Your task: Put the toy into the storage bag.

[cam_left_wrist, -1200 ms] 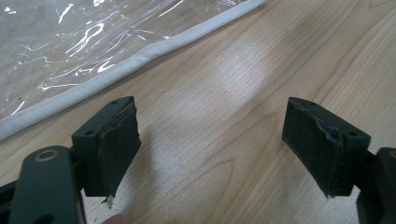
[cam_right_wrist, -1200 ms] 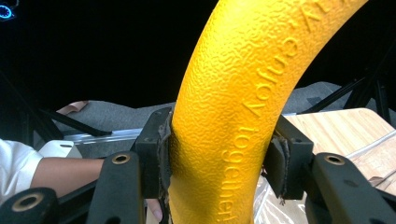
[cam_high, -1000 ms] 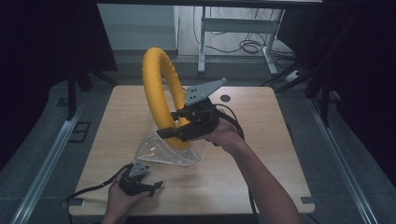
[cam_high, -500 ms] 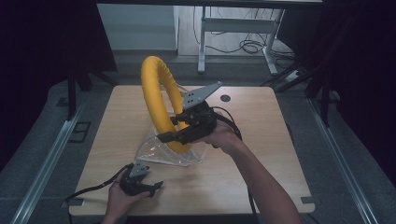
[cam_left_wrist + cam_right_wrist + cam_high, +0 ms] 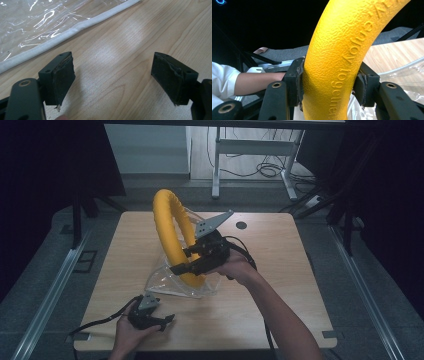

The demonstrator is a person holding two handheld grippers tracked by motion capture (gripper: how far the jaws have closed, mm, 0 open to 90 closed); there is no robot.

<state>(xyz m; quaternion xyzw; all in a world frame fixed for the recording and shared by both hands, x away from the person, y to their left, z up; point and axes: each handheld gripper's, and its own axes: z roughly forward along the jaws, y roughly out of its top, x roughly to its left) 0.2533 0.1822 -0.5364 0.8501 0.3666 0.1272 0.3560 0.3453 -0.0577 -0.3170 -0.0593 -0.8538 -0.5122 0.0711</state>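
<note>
Pale wood grain runs across the surface (image 5: 280, 270) under everything you are handling, and the yellow ring (image 5: 170, 235) is the landmark to steer by. It stands nearly upright on edge, its lower arc sunk in the clear plastic bag (image 5: 172, 282), which lies crumpled around the ring's foot with its white-trimmed edge spread toward you.

The risk, as I judge it: the ring is tall and is held only near its bottom, so any twist of your wrist could swing the top over. If you lift it, the bag may cling and drag along, since nothing is pinning it. Its film looks slippery, and a loose fold could ride up with the ring.

Your right tongs (image 5: 192, 265) are clamped on the ring's lower arc, one jaw pressed flat on each side of the textured yellow tube (image 5: 337, 75), with no gap showing. Your left tongs (image 5: 162, 322) rest low on the surface, nearer you than the ring and to its left, jaws spread wide and gripping nothing; the bag's white trim (image 5: 50, 41) lies just beyond them, not touched.
</note>
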